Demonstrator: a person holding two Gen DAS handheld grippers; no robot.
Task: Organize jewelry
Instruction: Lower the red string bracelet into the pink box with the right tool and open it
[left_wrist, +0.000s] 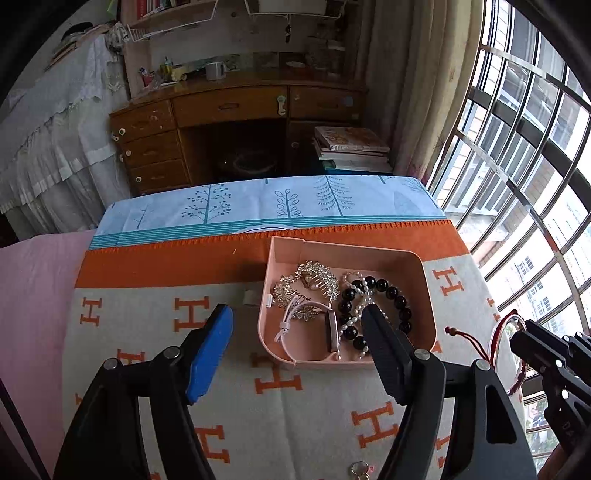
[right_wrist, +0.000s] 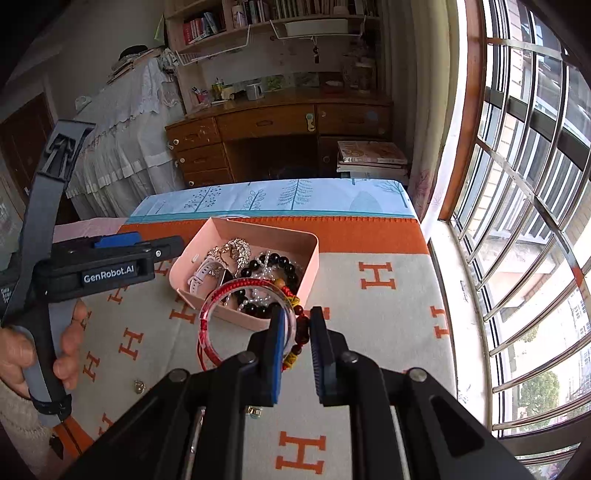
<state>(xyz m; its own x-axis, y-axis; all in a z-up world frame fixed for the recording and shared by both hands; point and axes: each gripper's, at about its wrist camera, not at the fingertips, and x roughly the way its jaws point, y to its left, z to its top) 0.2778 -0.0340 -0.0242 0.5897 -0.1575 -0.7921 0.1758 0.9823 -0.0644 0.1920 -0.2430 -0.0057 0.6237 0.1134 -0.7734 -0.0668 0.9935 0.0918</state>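
Right hand-held gripper (right_wrist: 295, 328) pinches red bangle (right_wrist: 221, 306) above pink tray's (right_wrist: 314, 251) near rim, by surface's window edge; left hand-held gripper (left_wrist: 297, 325) wide open, empty. Risk: thin grip, bangle slips outside tray.

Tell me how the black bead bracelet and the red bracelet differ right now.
The black bead bracelet lies inside the pink tray; the red bracelet is held above the blanket by the right gripper.
The black one is a string of large glossy round beads; the red one is a thin ring wrapped in red cord with beads hanging from it.
The black one is tangled among pearls; the red one hangs free.
Both are closed loops.
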